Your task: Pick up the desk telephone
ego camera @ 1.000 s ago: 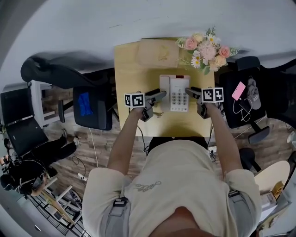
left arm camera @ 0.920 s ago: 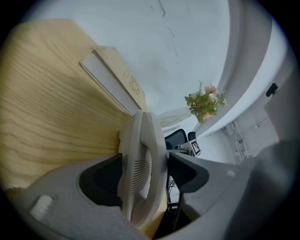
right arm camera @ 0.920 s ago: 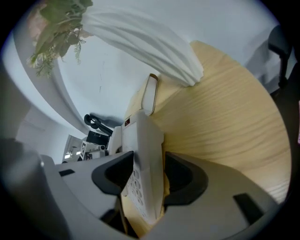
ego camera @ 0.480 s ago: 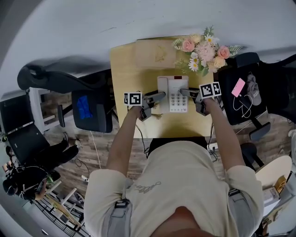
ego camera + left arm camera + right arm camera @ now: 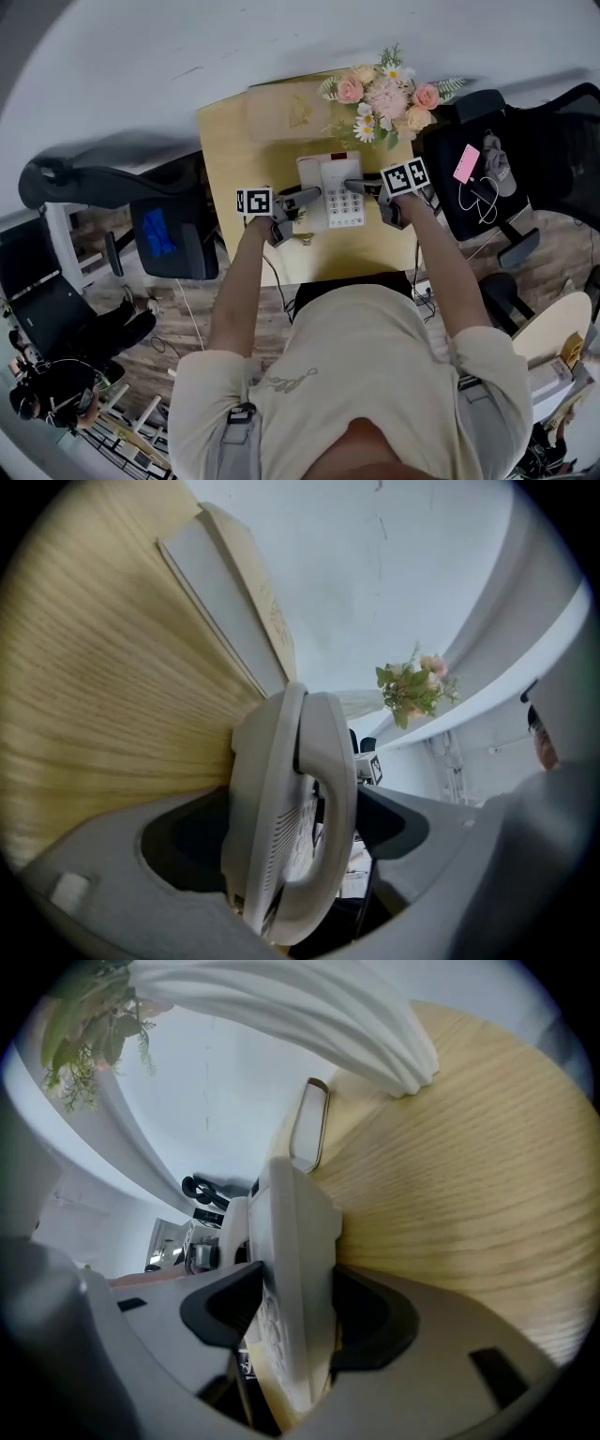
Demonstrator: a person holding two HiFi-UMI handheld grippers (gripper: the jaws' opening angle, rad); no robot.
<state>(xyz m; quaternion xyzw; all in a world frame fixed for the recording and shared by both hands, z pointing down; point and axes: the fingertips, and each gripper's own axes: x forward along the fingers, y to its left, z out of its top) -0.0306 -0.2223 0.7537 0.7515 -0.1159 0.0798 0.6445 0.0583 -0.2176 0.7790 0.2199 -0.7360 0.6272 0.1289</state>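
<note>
Telephone [image 5: 337, 208] is showing in the head view between the two grippers, over the wooden table [image 5: 220, 141]. The left gripper [image 5: 312, 194] is reaching onto its handset side and the right gripper [image 5: 356, 186] onto its keypad side, with flowers [image 5: 384, 94] lying beyond the fingertips.

In the left gripper view, the fingers [image 5: 382, 821] are standing wide, having just been opening. They are clasping the telephone's handset edge, one pad touching each face. A flat board [image 5: 220, 602] is lying beyond them.

In the right gripper view, the fingers [image 5: 378, 1320], also just widened, are gripping the keypad edge, with pads pressing on its top and underside.
</note>
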